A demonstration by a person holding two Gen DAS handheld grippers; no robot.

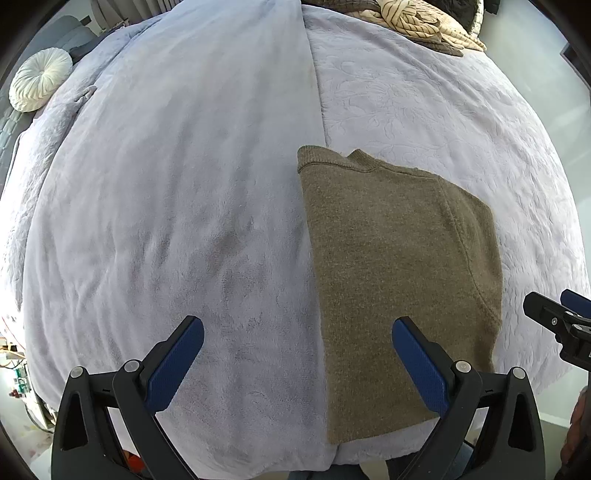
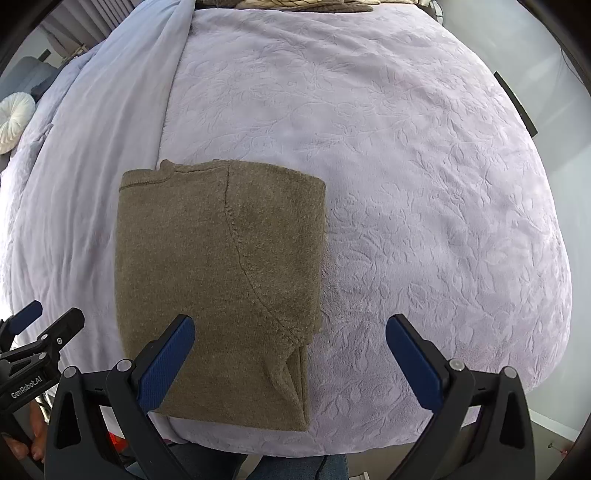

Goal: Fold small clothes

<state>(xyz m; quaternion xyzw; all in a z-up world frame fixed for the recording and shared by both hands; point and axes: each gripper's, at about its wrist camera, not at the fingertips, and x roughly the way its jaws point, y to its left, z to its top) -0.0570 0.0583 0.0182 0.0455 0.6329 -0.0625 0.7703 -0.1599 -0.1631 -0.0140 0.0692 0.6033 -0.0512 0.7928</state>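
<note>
A brown knitted top (image 1: 388,266) lies flat on the bed, folded lengthwise into a tall rectangle, its collar at the far end and a sleeve seam curving down its right half. In the right wrist view the same brown top (image 2: 214,280) reaches the bed's near edge. My left gripper (image 1: 297,328) hovers open above the garment's near left edge, holding nothing. My right gripper (image 2: 290,326) is open too, over the top's near right corner, empty. Each gripper shows at the side of the other's view.
A pale lilac embossed blanket (image 2: 406,184) covers the right of the bed, a smoother bluish duvet (image 1: 166,184) the left. A round white cushion (image 1: 38,83) sits far left. Folded beige and brown clothes (image 1: 417,22) lie at the far end. A person's fingers (image 2: 35,432) show low left.
</note>
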